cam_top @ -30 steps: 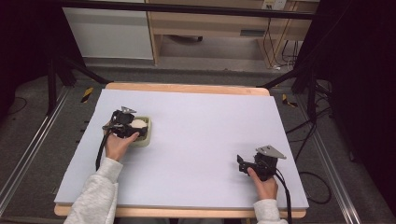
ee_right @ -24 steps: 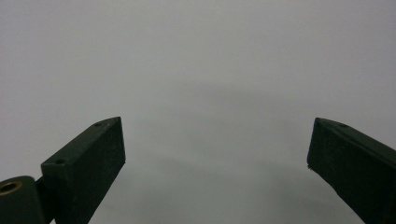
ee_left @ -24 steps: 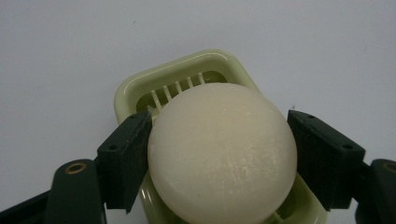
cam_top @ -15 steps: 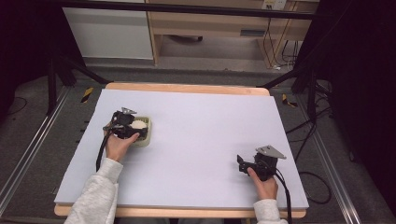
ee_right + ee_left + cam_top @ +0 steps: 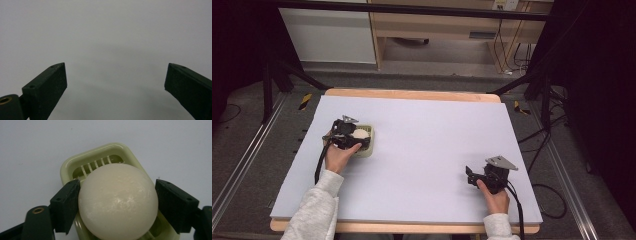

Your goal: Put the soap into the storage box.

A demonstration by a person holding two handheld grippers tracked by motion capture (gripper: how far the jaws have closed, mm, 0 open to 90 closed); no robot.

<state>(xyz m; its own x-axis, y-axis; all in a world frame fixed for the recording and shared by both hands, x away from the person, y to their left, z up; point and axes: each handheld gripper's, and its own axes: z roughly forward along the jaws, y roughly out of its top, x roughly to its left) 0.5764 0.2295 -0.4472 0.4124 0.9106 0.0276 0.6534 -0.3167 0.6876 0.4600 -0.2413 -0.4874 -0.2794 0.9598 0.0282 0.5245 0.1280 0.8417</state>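
Observation:
A peeled white egg (image 5: 117, 202) sits in a pale green slotted egg-slicer tray (image 5: 100, 152). My left gripper (image 5: 117, 187) has one black jaw against each side of the egg and is shut on it. In the high view this gripper (image 5: 354, 135) is over the tray (image 5: 368, 149) at the table's left, with the egg (image 5: 360, 133) showing white between the jaws. My right gripper (image 5: 469, 175) rests at the table's front right, its jaws pointing left. In its own view the right gripper (image 5: 115, 67) is open over bare white surface, with nothing between the jaws.
The white table top (image 5: 437, 130) has a wooden rim (image 5: 412, 94) at the back. A black cable (image 5: 516, 207) trails from the right gripper off the front edge. Shelving and cables stand beyond the table.

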